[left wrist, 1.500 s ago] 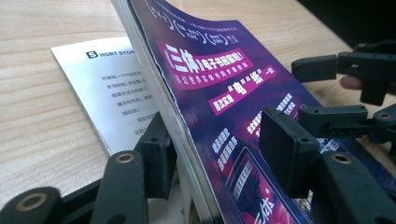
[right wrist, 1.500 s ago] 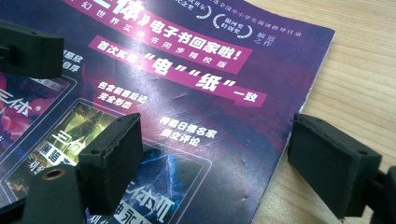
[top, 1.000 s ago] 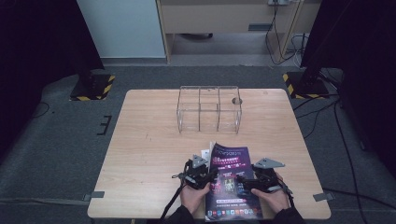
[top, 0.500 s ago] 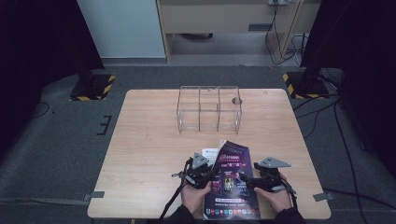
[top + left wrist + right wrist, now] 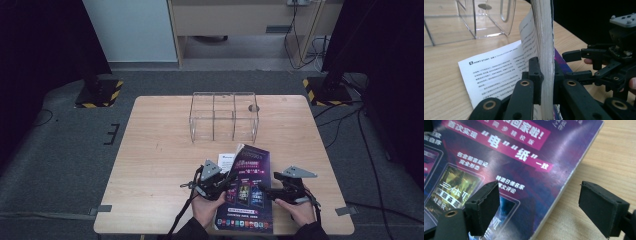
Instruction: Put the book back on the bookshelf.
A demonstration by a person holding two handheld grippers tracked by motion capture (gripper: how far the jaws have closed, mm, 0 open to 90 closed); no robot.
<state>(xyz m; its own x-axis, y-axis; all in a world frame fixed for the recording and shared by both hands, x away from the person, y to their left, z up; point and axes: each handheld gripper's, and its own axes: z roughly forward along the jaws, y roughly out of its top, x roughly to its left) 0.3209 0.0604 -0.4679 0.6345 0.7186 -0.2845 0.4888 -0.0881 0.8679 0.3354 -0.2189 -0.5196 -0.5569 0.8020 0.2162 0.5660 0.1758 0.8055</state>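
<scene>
While clamped, left jaws on magazine [image 5: 544, 50]

Wooden table [image 5: 150, 165] on grey carpet floor [image 5: 60, 150]; pale wall panel [image 5: 130, 30], wooden cabinet [image 5: 230, 15] behind; dark sides

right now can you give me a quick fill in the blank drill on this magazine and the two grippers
1. The left gripper is shut on the raised edge of the ____.
2. The jaws of the right gripper stand ____ above the purple cover.
3. Beyond the magazine on the table stands a clear ____ with dividers.
4. The white page lying flat shows black ____.

Missing words: magazine; open; box; print
</scene>
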